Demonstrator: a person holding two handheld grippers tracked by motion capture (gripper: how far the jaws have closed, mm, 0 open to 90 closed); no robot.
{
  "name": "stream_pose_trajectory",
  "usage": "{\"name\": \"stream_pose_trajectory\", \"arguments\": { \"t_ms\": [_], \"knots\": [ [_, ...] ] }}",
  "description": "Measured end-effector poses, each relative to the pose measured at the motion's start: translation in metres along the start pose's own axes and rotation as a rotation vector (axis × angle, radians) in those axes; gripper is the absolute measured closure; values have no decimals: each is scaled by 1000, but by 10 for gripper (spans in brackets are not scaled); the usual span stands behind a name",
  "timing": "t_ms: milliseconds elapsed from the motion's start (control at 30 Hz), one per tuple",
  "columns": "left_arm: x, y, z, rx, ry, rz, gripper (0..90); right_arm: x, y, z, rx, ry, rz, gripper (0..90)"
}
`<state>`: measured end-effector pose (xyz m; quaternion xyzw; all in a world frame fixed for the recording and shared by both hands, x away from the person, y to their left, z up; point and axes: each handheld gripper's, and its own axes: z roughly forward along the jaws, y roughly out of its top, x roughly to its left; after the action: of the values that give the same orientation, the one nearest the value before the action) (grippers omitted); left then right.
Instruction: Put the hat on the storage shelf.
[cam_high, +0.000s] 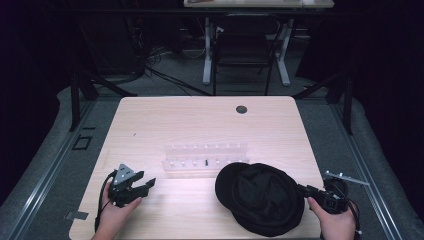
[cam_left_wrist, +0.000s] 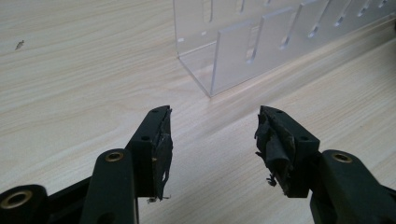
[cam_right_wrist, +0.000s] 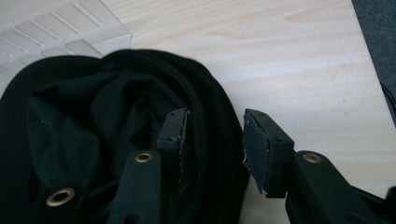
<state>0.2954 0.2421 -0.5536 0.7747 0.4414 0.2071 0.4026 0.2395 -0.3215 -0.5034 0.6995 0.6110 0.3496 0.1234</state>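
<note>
The left tongs (cam_high: 142, 186) are being held low over the near left part of the light wooden desk (cam_high: 165, 120), gripped from below by the person's left hand (cam_high: 114, 216). In the left gripper view the left tongs (cam_left_wrist: 212, 144) are being kept wide apart, with nothing between the two worn black pads and only bare desk beneath them. A clear plastic rack (cam_left_wrist: 261, 42) is being shown just ahead of them, standing on the desk; in the high view this clear plastic rack (cam_high: 205, 159) is being seen near the middle of the desk.

A black cap (cam_high: 260, 197) is lying on the near right part of the desk, just in front of the rack. The right tongs (cam_high: 301, 190), held by the right hand (cam_high: 334, 222), are being set at the cap's right edge. In the right gripper view the right tongs (cam_right_wrist: 212, 140) are being kept open astride the cap's (cam_right_wrist: 93, 121) folded rim: one jaw is lying over the black fabric, the other is being held outside it above the desk. No squeeze on the fabric is being shown.
</note>
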Motion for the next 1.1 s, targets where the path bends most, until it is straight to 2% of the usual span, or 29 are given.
{"name": "stream_pose_trajectory", "arguments": {
  "t_ms": [167, 200, 367, 400, 433, 467, 500, 533, 600, 733, 767, 833, 900, 933, 1100],
  "knots": [
    [-1, 0, 1, 4, 1, 3, 456, -4, -8, -4, 17, -7, 11, 605],
    [-1, 0, 2, 3, 1, 3, 456, -6, -12, -4, 22, -15, 25, 614],
    [-2, 0, 1, 3, 2, 5, 456, -10, -22, -2, 61, -9, 18, 636],
    [-2, 0, 2, 6, 4, 3, 456, -10, -24, 0, 61, -3, 26, 652],
    [-2, -1, 2, 6, 5, 2, 456, -11, -24, 0, 85, -15, 17, 683],
    [-2, -1, 2, 6, 5, 2, 456, -12, -25, 2, 83, 1, 30, 720],
    [-2, 0, 2, 6, 4, 3, 457, -13, -25, 3, 94, -2, 32, 758],
    [-2, 0, 2, 4, 4, 4, 457, -14, -25, 6, 88, 24, 48, 799],
    [-2, 0, 2, 5, 4, 6, 457, -17, -24, 8, 85, 41, 63, 852],
    [-2, 0, 2, 7, 4, 6, 458, -21, -21, 11, 79, 57, 74, 872],
    [-2, 0, 2, 7, 3, 5, 458, -21, -21, 13, 55, 70, 87, 874],
    [-2, 0, 2, 6, 3, 4, 459, -25, -13, 13, 76, 43, 56, 875],
    [-2, 0, 2, 4, 4, 5, 458, -26, -11, 15, 63, 45, 58, 875],
    [-2, 0, 2, 4, 4, 5, 458, -27, -8, 15, 70, 37, 48, 875],
    [-2, -1, 3, 9, 5, 7, 459, -31, 2, 22, 67, 22, 58, 874]
  ]
}}
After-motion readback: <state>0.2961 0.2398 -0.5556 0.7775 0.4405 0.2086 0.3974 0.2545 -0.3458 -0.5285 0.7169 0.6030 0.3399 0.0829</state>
